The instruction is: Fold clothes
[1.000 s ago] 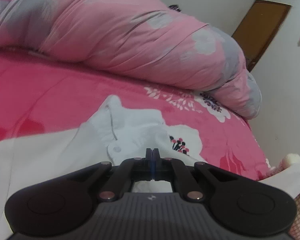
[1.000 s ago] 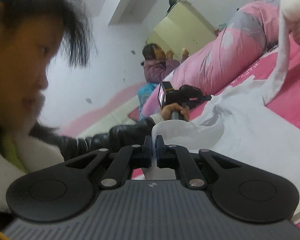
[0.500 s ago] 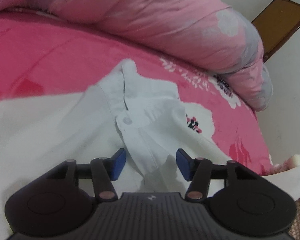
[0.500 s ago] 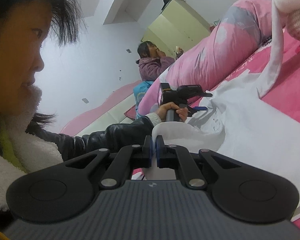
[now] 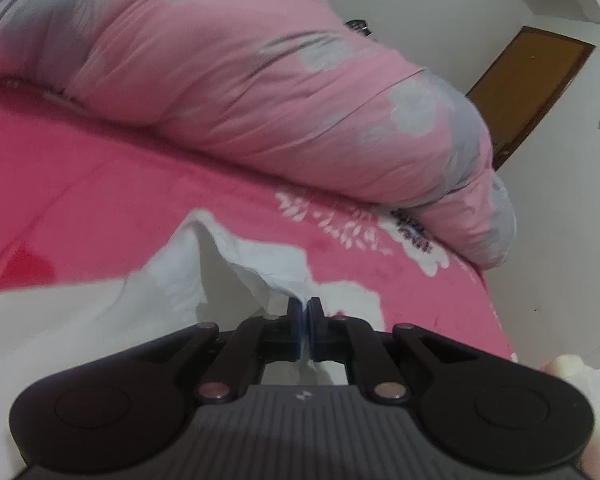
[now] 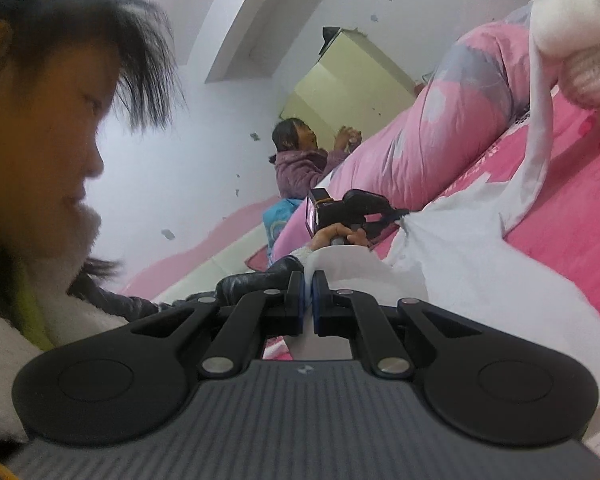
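Left tongs (image 5: 304, 312) clench the white cotton shirt (image 5: 256, 268), which trails toward 10 o'clock over the pink bed (image 5: 120, 200). Right tongs (image 6: 307, 286) clench its other edge; the shirt (image 6: 452, 248) runs toward 2 o'clock.

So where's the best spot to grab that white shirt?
Probably the raised collar edge of the white shirt, coming from the front along the bed. That fold stands up off the cover, easier to pinch than flat cloth. The left gripper already pinches there.
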Motion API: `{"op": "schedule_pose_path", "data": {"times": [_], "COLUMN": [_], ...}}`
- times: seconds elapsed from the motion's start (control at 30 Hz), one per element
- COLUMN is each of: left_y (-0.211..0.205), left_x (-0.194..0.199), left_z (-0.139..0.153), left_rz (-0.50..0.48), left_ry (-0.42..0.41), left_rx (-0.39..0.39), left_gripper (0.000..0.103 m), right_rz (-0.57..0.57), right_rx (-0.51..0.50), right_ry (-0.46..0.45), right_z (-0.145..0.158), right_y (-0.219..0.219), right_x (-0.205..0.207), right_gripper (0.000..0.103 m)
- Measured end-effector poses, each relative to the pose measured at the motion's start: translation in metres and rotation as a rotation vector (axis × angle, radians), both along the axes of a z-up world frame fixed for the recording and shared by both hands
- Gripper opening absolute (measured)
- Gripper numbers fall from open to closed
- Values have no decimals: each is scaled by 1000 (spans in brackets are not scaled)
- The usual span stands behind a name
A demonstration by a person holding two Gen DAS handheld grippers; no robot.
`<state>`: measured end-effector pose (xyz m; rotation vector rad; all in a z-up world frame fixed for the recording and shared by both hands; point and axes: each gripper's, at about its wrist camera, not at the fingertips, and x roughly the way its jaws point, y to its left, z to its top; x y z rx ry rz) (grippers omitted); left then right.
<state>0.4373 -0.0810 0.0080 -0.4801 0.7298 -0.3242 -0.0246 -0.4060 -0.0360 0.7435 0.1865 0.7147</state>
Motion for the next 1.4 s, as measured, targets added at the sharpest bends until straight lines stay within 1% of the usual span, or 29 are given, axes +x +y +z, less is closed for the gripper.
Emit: {"op": "schedule_pose_path", "data": {"times": [0.1, 0.2, 0.23, 0.3, 0.33, 0.37, 0.4, 0.47, 0.5, 0.57, 0.63, 0.67, 0.7, 0.77, 0.83, 0.87, 0.9, 0.93, 1.0, 1.07, 1.17, 1.2, 1.27, 1.33, 1.4], "left_y": [-1, 0, 1, 4, 5, 7, 14, 28, 36, 49, 59, 62, 63, 52, 41, 34, 23, 13, -4, -18, -31, -35, -41, -47, -53], "left_x": [-2, -4, -4, -3, -3, -3, -7, -15, -23, -39, -56, -67, -79, -110, -140, -157, -180, -199, -240, -277, -322, -335, -362, -388, -414], "left_z": [2, -6, -11, -24, -30, -35, -35, -34, -28, -14, 2, 11, 19, 29, 38, 42, 42, 40, 32, 22, 9, 6, 2, -4, -12], "left_rz": [-15, -16, -12, -6, -3, 3, 18, 49, 67, 84, 80, 63, 39, -69, -177, -242, -343, -415, -549, -654, -739, -754, -801, -872, -924], "left_ry": [4, 30, 47, 97, 122, 141, 137, 125, 109, 62, 23, 6, -11, -57, -103, -128, -157, -178, -213, -236, -288, -318, -386, -473, -545], "left_rx": [67, 160, 193, 252, 281, 298, 268, 205, 175, 140, 142, 154, 168, 212, 257, 279, 301, 323, 346, 354, 374, 388, 417, 468, 540], "left_gripper": [4, 5, 7, 19, 33, 44, 47, 60, 63, 65, 66, 66, 66, 67, 68, 68, 68, 69, 69, 69, 69, 69, 70, 72, 74], "right_rz": [61, 163, 191, 238, 254, 259, 257, 250, 244, 232, 213, 201, 194, 183, 169, 162, 151, 137, 98, 28, -133, -192, -303, -415, -513], "right_rx": [-24, -109, -146, -236, -290, -346, -402, -499, -528, -580, -608, -619, -631, -666, -732, -766, -795, -819, -828, -801, -716, -686, -633, -592, -531], "right_ry": [15, 51, 71, 123, 157, 188, 214, 255, 260, 266, 248, 238, 234, 242, 262, 275, 294, 315, 346, 355, 353, 354, 371, 408, 475], "right_z": [2, 5, 6, 4, 2, 0, -1, -2, 0, 3, 9, 12, 14, 15, 12, 10, 9, 9, 11, 20, 37, 41, 45, 43, 36], "right_y": [7, 24, 30, 43, 49, 56, 62, 73, 77, 85, 89, 90, 91, 96, 104, 107, 109, 110, 106, 93, 64, 54, 36, 18, -2], "right_x": [-2, -1, 0, 3, 5, 6, 6, 6, 3, -1, -9, -14, -18, -28, -36, -41, -46, -53, -64, -76, -88, -88, -83, -73, -58], "right_gripper": [3, 3, 3, 3, 4, 6, 6, 7, 7, 8, 11, 11, 13, 14, 14, 14, 14, 14, 14, 16, 24, 28, 32, 42, 43]}}
